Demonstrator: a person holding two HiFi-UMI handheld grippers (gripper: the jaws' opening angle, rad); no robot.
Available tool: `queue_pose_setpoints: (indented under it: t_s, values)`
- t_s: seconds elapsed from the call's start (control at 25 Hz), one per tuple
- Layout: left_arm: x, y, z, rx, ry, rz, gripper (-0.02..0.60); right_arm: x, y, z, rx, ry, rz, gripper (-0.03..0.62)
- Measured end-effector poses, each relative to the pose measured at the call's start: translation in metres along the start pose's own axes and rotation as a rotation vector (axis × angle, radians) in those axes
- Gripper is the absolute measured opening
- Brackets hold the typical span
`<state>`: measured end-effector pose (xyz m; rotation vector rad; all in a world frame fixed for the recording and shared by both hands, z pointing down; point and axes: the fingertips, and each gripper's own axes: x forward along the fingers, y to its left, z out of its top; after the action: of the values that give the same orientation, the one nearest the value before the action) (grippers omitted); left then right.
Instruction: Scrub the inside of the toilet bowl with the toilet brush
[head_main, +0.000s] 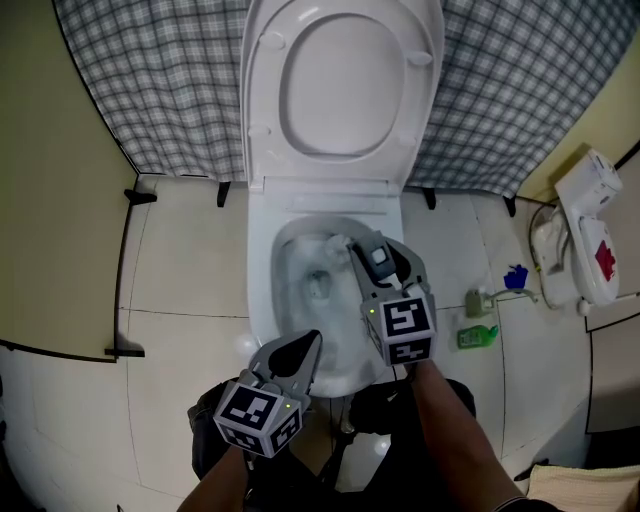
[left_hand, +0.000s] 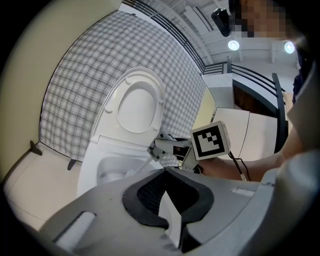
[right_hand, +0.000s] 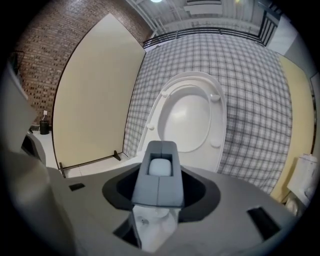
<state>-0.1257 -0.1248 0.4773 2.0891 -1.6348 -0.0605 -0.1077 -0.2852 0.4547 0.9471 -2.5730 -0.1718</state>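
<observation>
Left tool (head_main: 312, 340) up front is pinched shut on nothing at the near rim, right tool (head_main: 380, 268) is clamped on the toilet brush (left_hand: 144, 165), shaft slanting down-left into the toilet bowl (head_main: 300, 285), so scrubbing's probably the right hand's job.

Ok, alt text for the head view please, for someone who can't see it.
Seen from above, the right gripper holds the toilet brush handle over the open toilet bowl, its seat raised. The left gripper, shut and empty, hovers at the bowl's near rim. A green bottle sits on the tiled floor to the right.
</observation>
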Motion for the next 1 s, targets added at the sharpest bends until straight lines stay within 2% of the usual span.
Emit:
queue_pose_setpoints:
  t_s: [0.12,0.32,0.6,1.0]
  values:
    - [-0.001,0.000,0.001,0.004,-0.003,0.000,0.009,-0.008,-0.003,-0.007,0.006,0.054,-0.021,0.204]
    - [-0.004,-0.005,0.005,0.013,-0.018,-0.007,0.009,-0.034,0.000,-0.041,-0.003,0.179,-0.015,0.202]
    - [-0.013,-0.023,0.025,0.043,-0.059,-0.018,0.009,-0.090,0.019,-0.061,0.043,0.268,0.011,0.202]
    - [-0.032,-0.038,0.066,0.088,-0.155,-0.030,0.009,-0.164,0.055,-0.065,0.021,0.369,0.057,0.202]
